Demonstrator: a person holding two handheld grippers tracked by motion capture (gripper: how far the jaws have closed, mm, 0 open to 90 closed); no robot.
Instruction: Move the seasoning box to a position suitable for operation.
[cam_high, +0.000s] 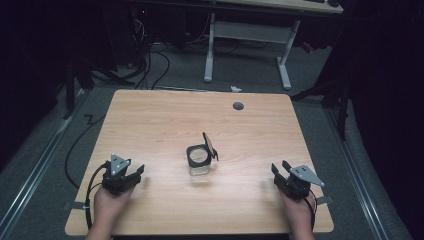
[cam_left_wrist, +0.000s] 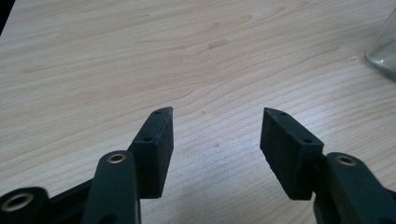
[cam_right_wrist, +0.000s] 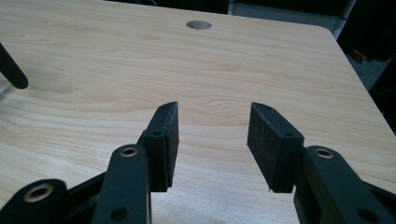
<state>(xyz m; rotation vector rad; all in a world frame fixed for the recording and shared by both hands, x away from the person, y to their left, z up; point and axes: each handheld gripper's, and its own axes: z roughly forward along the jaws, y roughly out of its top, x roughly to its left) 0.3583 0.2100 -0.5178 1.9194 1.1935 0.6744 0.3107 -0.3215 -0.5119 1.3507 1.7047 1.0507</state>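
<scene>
A clear glass jar (cam_high: 200, 161) with a black square collar stands at the middle of the wooden table (cam_high: 150, 120). Its black flip lid (cam_high: 210, 145) is tipped up on the right side. My left gripper (cam_high: 134, 173) rests near the front left edge, open and holding nothing, with the jar's glass edge (cam_left_wrist: 384, 49) off to its right. My right gripper (cam_high: 278, 168) sits near the front right edge, also open with nothing between its jaws. In the right gripper view the gripper (cam_right_wrist: 212, 114) points across bare wood, and the tip of the lid (cam_right_wrist: 11, 71) shows at the far left.
A round cable hole (cam_high: 238, 106) marks the table's far right part and is seen again (cam_right_wrist: 198, 24). A white-legged desk (cam_high: 250, 45) stands on the floor beyond. Cables (cam_high: 150, 65) lie on the floor at the back left.
</scene>
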